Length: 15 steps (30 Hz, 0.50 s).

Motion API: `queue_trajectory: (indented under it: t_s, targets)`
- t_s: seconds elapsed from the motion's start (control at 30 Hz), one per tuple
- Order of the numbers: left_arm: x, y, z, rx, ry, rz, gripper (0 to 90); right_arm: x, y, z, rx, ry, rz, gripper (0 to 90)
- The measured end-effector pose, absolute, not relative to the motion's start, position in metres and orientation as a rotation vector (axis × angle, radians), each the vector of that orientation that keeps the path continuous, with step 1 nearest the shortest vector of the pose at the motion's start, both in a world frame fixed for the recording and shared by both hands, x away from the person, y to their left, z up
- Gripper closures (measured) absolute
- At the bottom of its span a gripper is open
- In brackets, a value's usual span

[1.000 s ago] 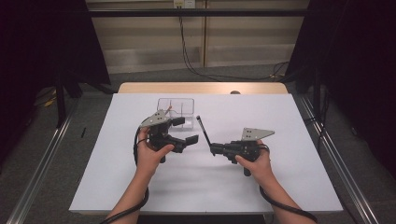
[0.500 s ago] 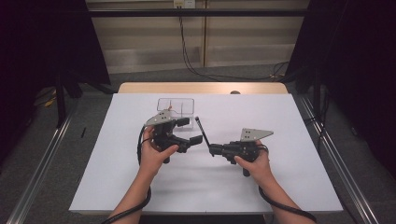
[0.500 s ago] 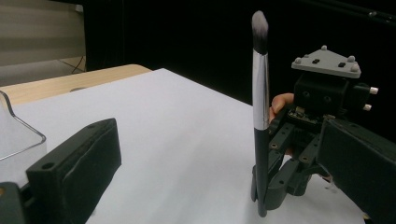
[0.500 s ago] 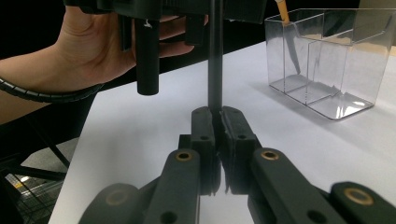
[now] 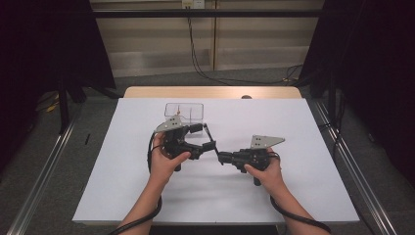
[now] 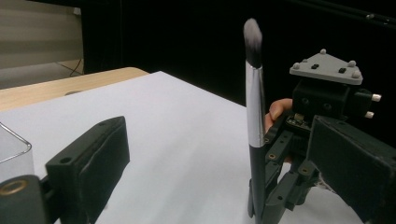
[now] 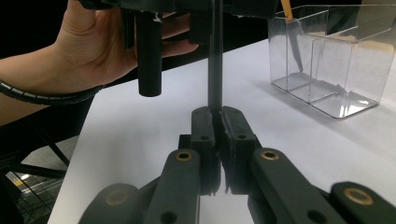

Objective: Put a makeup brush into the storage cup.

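Note:
A makeup brush (image 6: 254,116) with a silver ferrule and dark, grey-tipped bristles stands upright. My right gripper (image 7: 217,122) is shut on the lower end of its black handle (image 7: 215,70). My left gripper (image 6: 224,177) is open, one jaw on each side of the brush and neither touching it. In the high view the brush (image 5: 211,139) slants up from my right gripper (image 5: 221,157) through the gap of my left gripper (image 5: 203,139) at the table's middle.
A clear divided organiser box (image 5: 184,111) stands just behind my left gripper, with a thin orange stick (image 7: 285,9) in it. White paper (image 5: 293,122) covers the table, and a wooden edge (image 5: 210,92) shows at the far side.
My left gripper has shifted a little to the right, so its open jaws now straddle the brush. The right gripper has kept the brush nearly still.

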State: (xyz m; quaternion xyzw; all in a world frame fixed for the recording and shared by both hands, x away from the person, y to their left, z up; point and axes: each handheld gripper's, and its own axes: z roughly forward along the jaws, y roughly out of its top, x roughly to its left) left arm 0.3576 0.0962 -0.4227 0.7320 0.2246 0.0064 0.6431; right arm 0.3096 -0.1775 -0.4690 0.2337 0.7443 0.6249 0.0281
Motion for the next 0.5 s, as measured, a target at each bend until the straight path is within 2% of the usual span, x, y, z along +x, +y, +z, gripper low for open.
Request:
queue_trajectory:
  t_s: [0.23, 0.5]
  targets:
    - [0.3563, 0.0938, -0.4235, 1.669, 0.485, 0.031, 13.1, 0.3097, -0.1787, -0.4685, 0.726, 2.290, 1.931, 85.0]
    - [0.3557, 0.0925, -0.4275, 1.668, 0.475, 0.033, 32.4, 0.3094, -0.1777, -0.4684, 0.723, 2.288, 1.934, 85.0]
